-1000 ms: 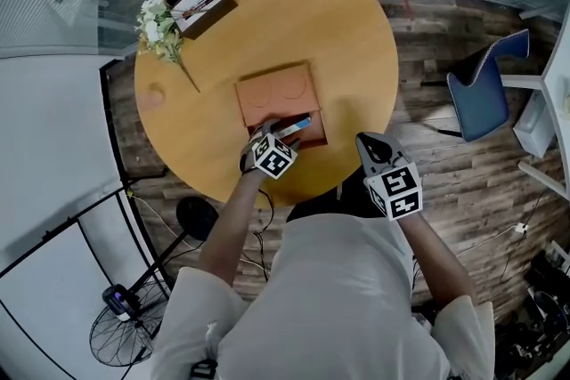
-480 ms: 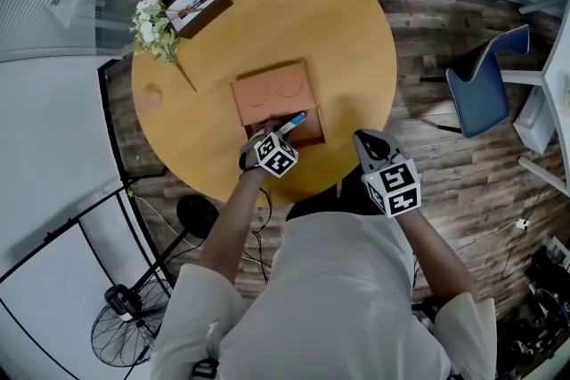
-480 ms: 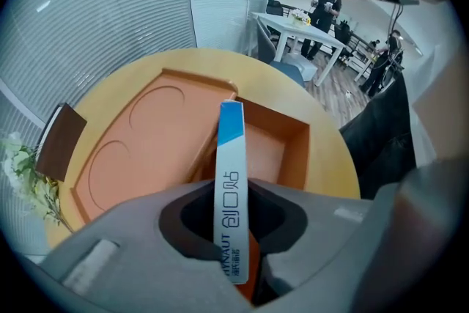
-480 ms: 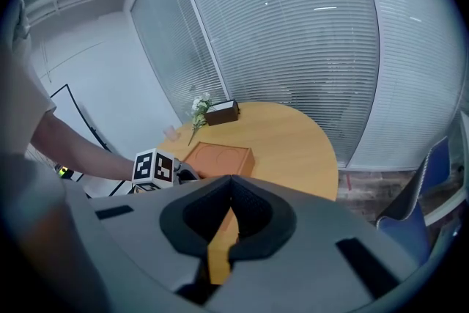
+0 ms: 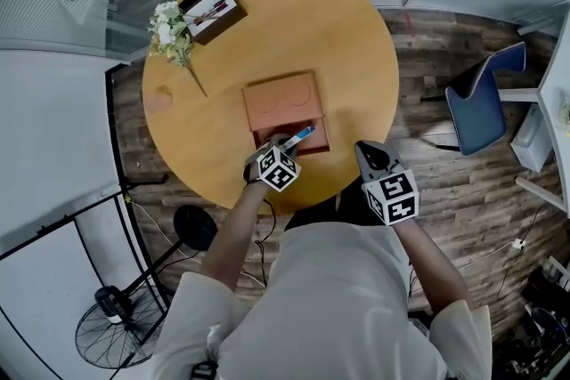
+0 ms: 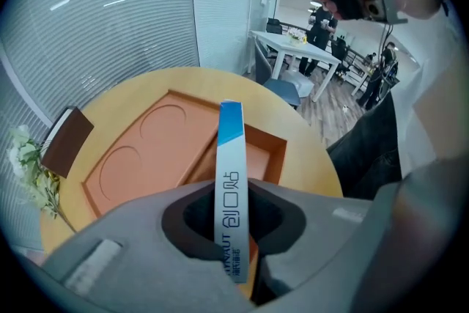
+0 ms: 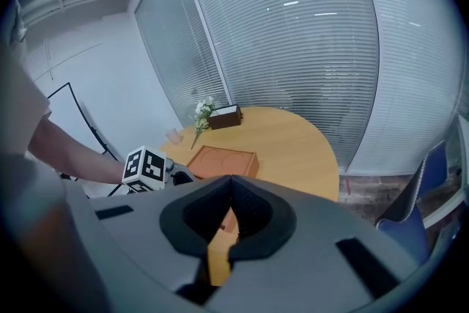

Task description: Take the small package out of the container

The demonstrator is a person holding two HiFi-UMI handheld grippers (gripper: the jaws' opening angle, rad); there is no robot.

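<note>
container (image 5: 283, 107) on table (image 5: 356, 40) centre, flowers (image 5: 171, 29) and box (image 5: 212, 7) at far-left rim

Table (image 5: 356, 58) right half is bare, free passage. Container (image 5: 283, 101) blocks the near edge; flowers (image 5: 171, 29), brown box (image 5: 212, 8) crowd far-left edge.

The round surface (image 5: 356, 40) is honey-yellow wood. The container (image 5: 283, 100) is terracotta orange all over. The small package (image 6: 231, 157) is white with a bright blue end and blue-grey lettering. The left hand-held gripper (image 6: 233, 194) and the right hand-held gripper (image 7: 229, 190) are grey with black pads. Each marker cube (image 5: 274, 168) is white with black squares. At the surface's far left edge, the flowers (image 5: 169, 24) are white with green leaves and the box (image 5: 210, 6) is dark brown. The floor (image 5: 445, 102) is brown planks and the chair (image 5: 481, 98) is blue.
</note>
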